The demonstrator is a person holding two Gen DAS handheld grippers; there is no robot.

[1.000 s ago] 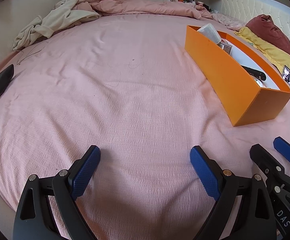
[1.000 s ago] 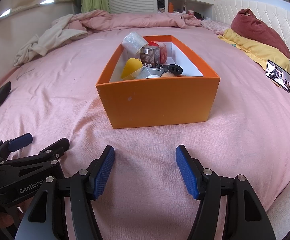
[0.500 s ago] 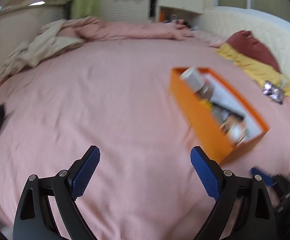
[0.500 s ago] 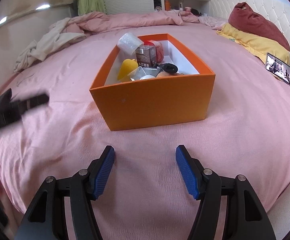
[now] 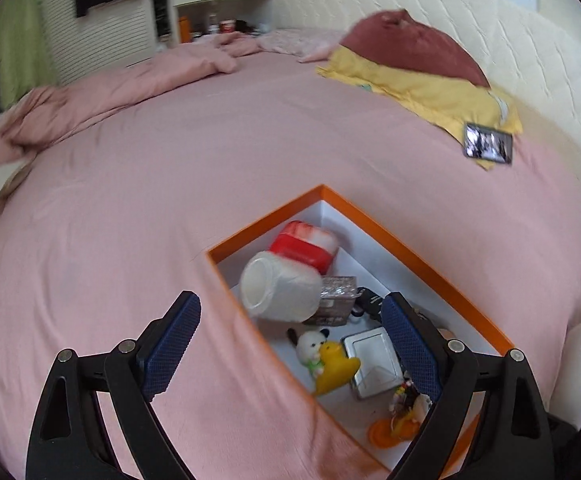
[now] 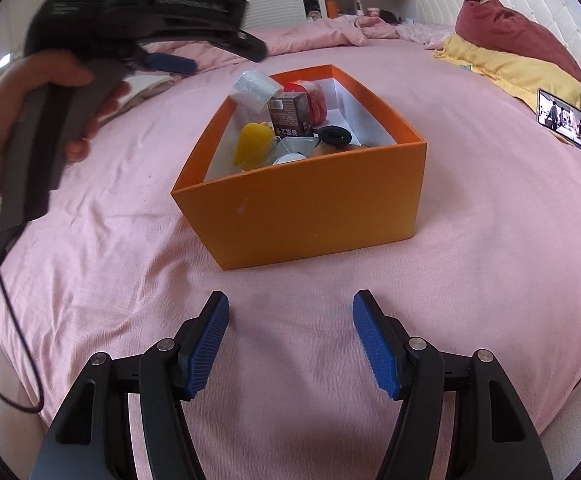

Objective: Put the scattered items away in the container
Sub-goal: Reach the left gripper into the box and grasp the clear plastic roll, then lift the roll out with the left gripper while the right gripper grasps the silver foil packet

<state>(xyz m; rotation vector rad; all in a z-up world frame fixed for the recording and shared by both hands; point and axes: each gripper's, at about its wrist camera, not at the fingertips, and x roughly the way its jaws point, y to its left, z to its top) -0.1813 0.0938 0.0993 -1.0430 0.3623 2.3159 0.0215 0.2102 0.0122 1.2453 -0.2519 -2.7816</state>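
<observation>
The orange box (image 6: 310,204) stands on the pink bed, white inside. It holds a clear jar (image 5: 278,292), a red-lidded tub (image 5: 306,244), a yellow toy (image 5: 332,364), a metal tin (image 5: 370,356), a brown carton (image 6: 290,114) and other small things. My left gripper (image 5: 290,308) hangs over the box's near corner, looking down into it; its jaws are closing with nothing gripped. In the right wrist view a hand holds that left gripper (image 6: 218,56) high at the upper left. My right gripper (image 6: 290,308) stands open and empty above the sheet, in front of the box.
A phone (image 6: 566,120) with a lit screen lies to the right on a yellow pillow (image 5: 422,88), with a dark red pillow (image 5: 410,46) behind it. A crumpled pink duvet (image 5: 130,84) lies at the far end. A black cable (image 6: 14,340) trails at the left edge.
My left gripper rose, swung right and rolled, from low over bare sheet to above the box. The right gripper has stayed almost still.
</observation>
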